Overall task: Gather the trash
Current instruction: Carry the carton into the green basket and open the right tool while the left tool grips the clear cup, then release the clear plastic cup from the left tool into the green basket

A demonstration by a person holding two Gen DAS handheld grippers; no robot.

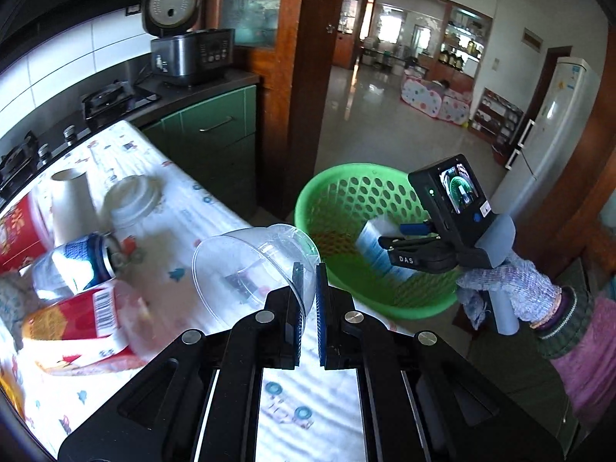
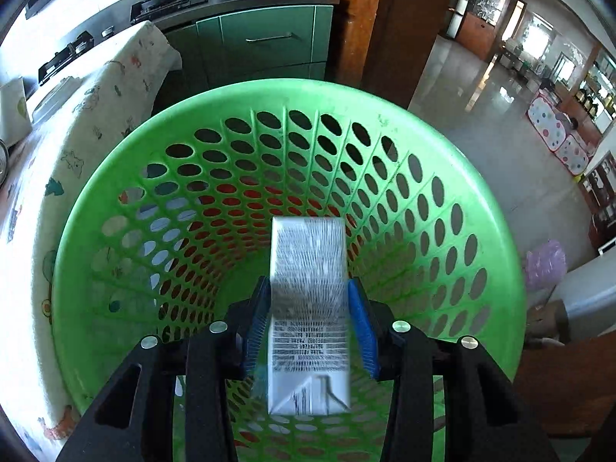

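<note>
My left gripper [image 1: 308,269] is shut on the wall of a clear plastic cup [image 1: 250,265], held tilted above the table [image 1: 308,415]. My right gripper [image 2: 308,288] is over the green perforated basket [image 2: 115,192], which also shows in the left wrist view [image 1: 346,192]. A white printed carton [image 2: 308,308] sits between its blue pads [image 2: 362,327]; the right pad shows a small gap, and the carton is blurred. The right gripper and carton [image 1: 375,246] also show in the left wrist view. On the table lie a blue-white can [image 1: 77,261], a red-white box [image 1: 77,327], a paper cup [image 1: 73,200] and a lidded cup [image 1: 131,200].
The basket stands beside the table's right edge. A stove [image 1: 104,100], a rice cooker [image 1: 184,38] and green cabinets [image 1: 215,134] are behind. A wooden door frame [image 1: 308,77] and a fridge [image 1: 550,127] flank the open floor.
</note>
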